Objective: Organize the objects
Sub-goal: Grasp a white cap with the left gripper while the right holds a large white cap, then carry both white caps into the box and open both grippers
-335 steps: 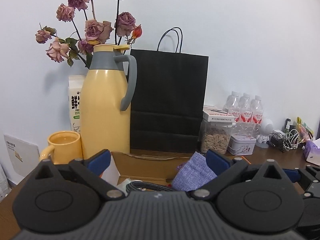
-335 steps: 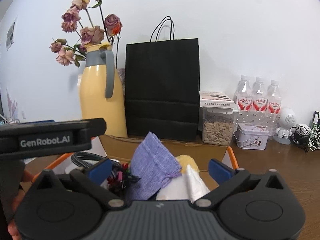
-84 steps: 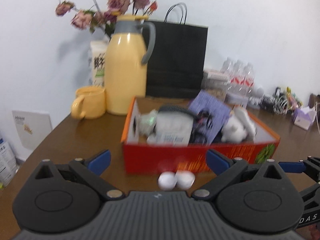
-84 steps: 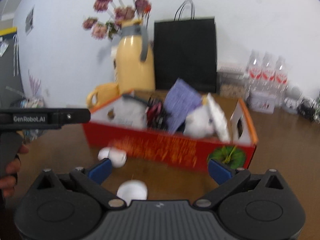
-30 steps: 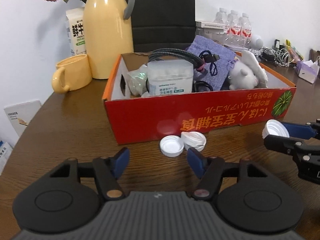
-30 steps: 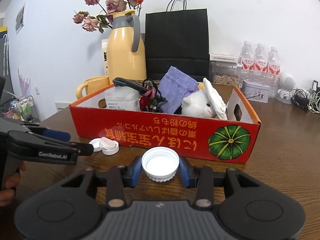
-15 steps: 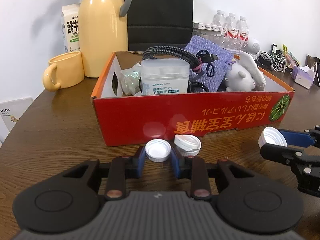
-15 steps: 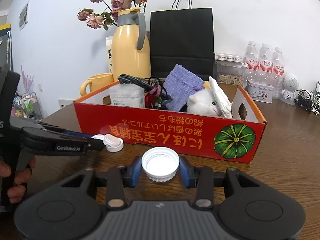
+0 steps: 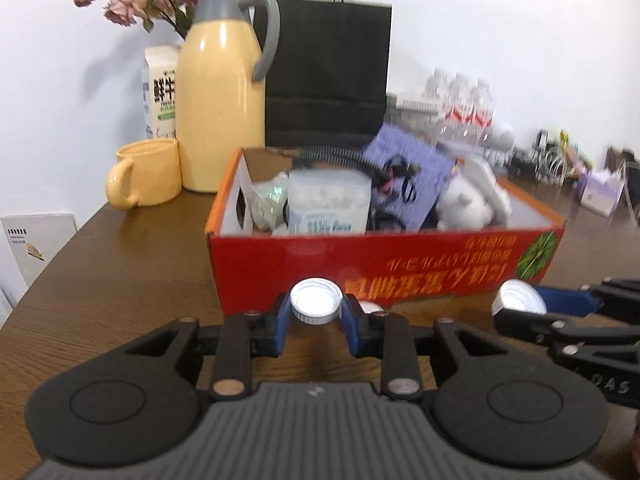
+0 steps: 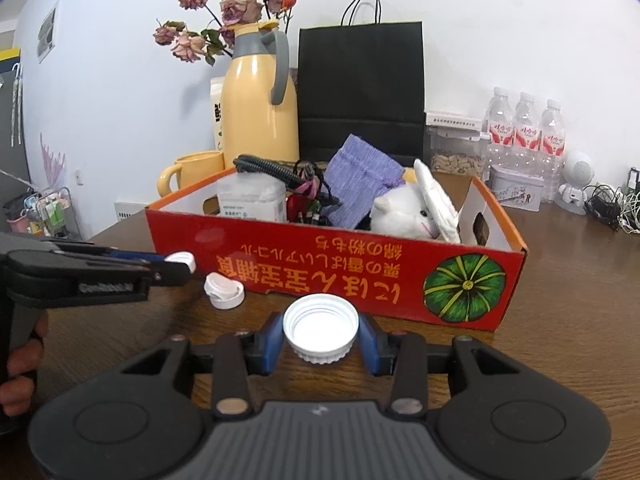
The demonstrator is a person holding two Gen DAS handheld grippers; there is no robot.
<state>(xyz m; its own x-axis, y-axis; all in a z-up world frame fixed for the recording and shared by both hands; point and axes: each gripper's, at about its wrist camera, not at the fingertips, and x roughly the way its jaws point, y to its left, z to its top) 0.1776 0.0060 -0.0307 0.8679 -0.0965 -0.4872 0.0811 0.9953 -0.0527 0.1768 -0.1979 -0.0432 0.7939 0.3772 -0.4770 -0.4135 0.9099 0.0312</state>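
My left gripper (image 9: 316, 322) is shut on a white bottle cap (image 9: 316, 306) and holds it above the table in front of the red cardboard box (image 9: 400, 264). My right gripper (image 10: 321, 338) is shut on a second white bottle cap (image 10: 321, 327), held open side up before the box (image 10: 340, 264). Another white cap (image 10: 224, 289) lies on the table by the box's front wall; in the left wrist view it (image 9: 370, 307) is mostly hidden behind my right finger. The box holds a clear plastic container (image 10: 252, 197), cables, a purple pouch (image 10: 360, 180) and a white plush toy (image 10: 408, 210).
Behind the box stand a yellow thermos (image 9: 222, 88), a yellow mug (image 9: 146, 178), a milk carton (image 9: 162, 92), a black paper bag (image 10: 362, 88) and dried roses. Water bottles (image 10: 528, 132), a seed jar, a tin and tangled cables (image 10: 612, 204) are at the back right.
My left gripper has lifted its cap off the table and the view has tilted up. The third cap stays on the table. My right gripper still holds its cap.
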